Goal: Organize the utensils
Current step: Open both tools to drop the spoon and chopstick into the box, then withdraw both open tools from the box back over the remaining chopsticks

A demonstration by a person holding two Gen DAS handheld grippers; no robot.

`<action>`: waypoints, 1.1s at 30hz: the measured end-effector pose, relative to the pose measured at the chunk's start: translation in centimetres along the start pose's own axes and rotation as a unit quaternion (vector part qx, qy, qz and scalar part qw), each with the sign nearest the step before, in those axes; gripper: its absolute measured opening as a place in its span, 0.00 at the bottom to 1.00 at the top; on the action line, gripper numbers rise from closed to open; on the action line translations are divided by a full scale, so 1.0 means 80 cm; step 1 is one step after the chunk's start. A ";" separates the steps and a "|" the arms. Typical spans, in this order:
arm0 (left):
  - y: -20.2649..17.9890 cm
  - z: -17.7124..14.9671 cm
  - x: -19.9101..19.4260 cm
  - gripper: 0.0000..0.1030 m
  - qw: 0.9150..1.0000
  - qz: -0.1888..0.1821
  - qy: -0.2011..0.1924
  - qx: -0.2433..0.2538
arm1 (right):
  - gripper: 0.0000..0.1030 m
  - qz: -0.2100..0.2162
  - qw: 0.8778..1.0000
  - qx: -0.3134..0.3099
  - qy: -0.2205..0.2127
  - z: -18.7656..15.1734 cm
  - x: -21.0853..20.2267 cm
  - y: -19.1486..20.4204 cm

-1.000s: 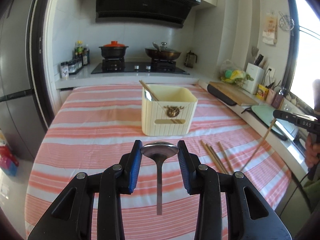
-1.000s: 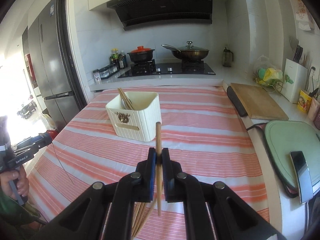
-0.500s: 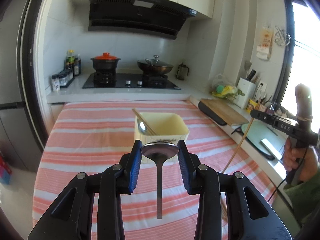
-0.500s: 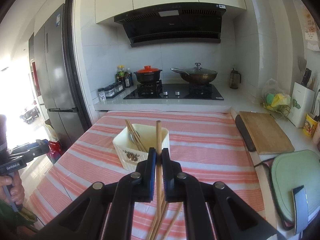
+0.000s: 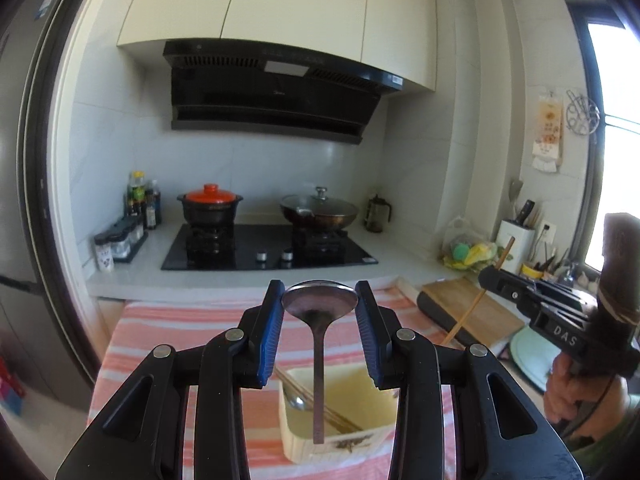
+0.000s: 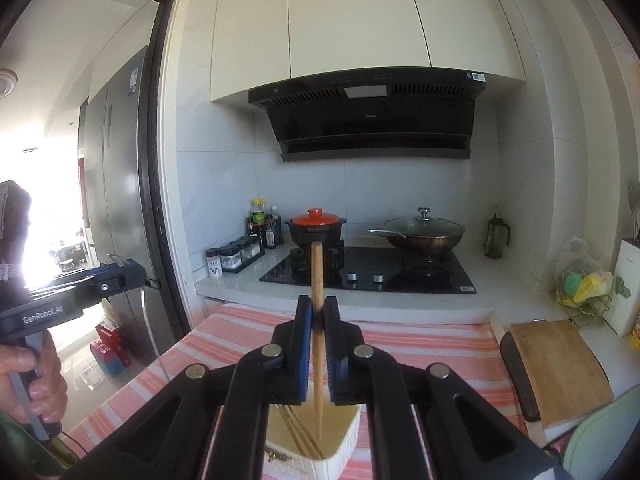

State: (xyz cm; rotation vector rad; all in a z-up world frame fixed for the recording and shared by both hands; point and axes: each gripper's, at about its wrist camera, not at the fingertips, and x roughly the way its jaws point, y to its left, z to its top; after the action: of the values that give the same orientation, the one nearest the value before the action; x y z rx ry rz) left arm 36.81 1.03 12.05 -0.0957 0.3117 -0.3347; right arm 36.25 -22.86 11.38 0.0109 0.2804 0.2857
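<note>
My left gripper (image 5: 319, 304) is shut on the bowl of a metal spoon (image 5: 319, 344), whose handle hangs down over the cream utensil box (image 5: 340, 446). A spoon and chopsticks (image 5: 316, 408) lie inside that box. My right gripper (image 6: 318, 316) is shut on one wooden chopstick (image 6: 317, 344), held upright with its lower end inside the cream utensil box (image 6: 340, 446), where other chopsticks (image 6: 298, 434) lean. The right gripper (image 5: 486, 276) with its chopstick also shows in the left wrist view, and the left gripper (image 6: 132, 276) at the left of the right wrist view.
The box stands on a red-and-white striped cloth (image 5: 180, 344). Beyond it is a hob (image 6: 372, 276) with an orange-lidded pot (image 6: 316, 226) and a wok (image 6: 424, 232). A wooden cutting board (image 6: 558, 364) and a green board (image 6: 604, 436) lie to the right; a fridge (image 6: 120, 200) stands left.
Both grippers rose and moved forward over the box, which now lies just below them. The spoon and the chopstick stayed gripped. The loose chopsticks on the cloth dropped out of view.
</note>
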 end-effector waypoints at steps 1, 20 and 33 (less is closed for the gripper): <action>0.003 -0.004 0.018 0.35 1.000 0.002 0.006 -0.006 | 0.06 0.005 1.000 -0.001 0.003 -0.001 0.012 0.000; 0.043 -0.112 0.113 0.79 0.983 0.031 0.173 -0.061 | 0.40 0.026 0.984 0.069 0.165 -0.088 0.146 -0.034; -0.003 -0.261 -0.097 0.88 0.967 0.080 0.240 -0.014 | 0.40 -0.061 0.973 -0.017 0.224 -0.243 -0.119 -0.019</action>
State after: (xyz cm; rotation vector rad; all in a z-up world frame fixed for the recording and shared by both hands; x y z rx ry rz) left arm 23.19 2.60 -5.46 -0.0161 0.8000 -0.1882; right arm 22.53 -27.54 -4.79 -0.1051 0.7224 0.1675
